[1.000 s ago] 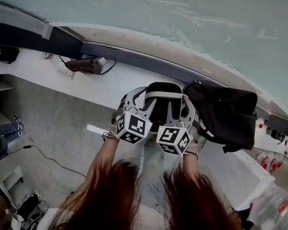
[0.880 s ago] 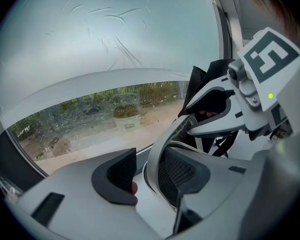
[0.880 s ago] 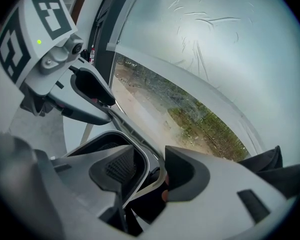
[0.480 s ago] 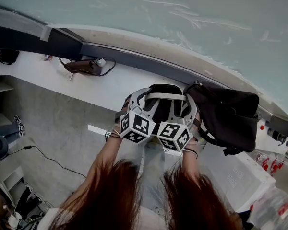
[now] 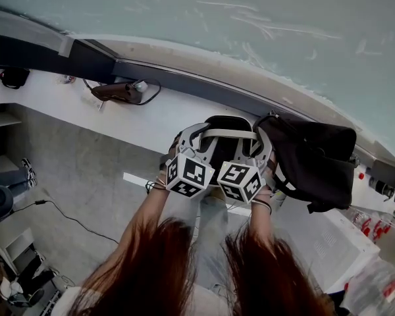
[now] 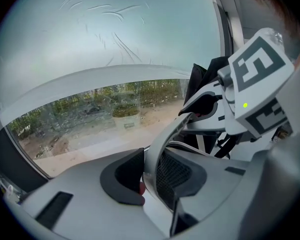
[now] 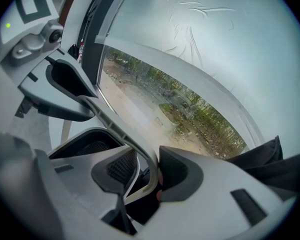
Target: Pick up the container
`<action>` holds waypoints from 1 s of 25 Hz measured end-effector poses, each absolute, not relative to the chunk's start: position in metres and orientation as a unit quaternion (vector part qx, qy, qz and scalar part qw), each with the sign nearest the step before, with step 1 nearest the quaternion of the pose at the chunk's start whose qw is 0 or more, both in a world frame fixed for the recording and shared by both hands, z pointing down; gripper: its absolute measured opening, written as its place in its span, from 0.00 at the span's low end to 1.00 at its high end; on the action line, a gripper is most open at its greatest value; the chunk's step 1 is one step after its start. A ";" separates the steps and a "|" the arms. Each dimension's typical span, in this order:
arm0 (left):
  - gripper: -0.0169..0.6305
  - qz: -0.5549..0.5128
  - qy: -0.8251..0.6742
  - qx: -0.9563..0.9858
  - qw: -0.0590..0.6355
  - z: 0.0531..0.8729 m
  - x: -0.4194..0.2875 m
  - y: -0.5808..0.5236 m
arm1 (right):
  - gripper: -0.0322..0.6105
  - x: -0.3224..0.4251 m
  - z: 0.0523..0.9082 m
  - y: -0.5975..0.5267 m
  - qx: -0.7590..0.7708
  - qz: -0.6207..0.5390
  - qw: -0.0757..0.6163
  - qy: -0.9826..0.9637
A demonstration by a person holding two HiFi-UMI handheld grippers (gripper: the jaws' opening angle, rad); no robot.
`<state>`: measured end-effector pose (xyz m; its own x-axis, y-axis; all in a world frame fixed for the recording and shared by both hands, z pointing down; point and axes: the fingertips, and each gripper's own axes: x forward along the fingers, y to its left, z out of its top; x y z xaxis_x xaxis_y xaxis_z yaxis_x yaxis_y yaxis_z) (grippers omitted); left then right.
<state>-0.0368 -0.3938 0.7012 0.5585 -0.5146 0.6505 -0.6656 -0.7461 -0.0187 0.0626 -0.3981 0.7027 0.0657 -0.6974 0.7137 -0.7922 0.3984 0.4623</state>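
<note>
The container (image 5: 218, 132) is a dark-lined basket with a white rim and handle band. It stands on the white ledge (image 5: 135, 117) under the window. Both grippers are at its near rim, side by side. My left gripper (image 5: 184, 151) has the white rim (image 6: 162, 139) between its pads (image 6: 132, 176); the jaws are closing and both pads touch it. My right gripper (image 5: 253, 155) also straddles the rim (image 7: 115, 129). Its jaws are closing too, with the right pad (image 7: 172, 176) against the rim and a thin gap at the mesh pad.
A black bag (image 5: 313, 160) lies right beside the container on the ledge. A dark device with a cable (image 5: 118, 91) sits further left. The window pane rises just behind. Red-capped items (image 5: 372, 224) stand lower right, and the floor lies far below at left.
Both marker cubes have drawn a little closer together and the right one has risen slightly toward the container. The container itself has hardly moved.
</note>
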 end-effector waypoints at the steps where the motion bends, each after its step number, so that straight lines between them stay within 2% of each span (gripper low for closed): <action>1: 0.19 0.326 -0.338 0.875 0.117 0.701 -0.037 -0.393 | 0.27 0.063 0.702 -0.398 0.548 0.049 0.482 -0.681; 25: 0.19 0.335 -0.380 0.860 0.066 0.682 -0.041 -0.364 | 0.23 0.059 0.681 -0.367 0.519 -0.018 0.496 -0.696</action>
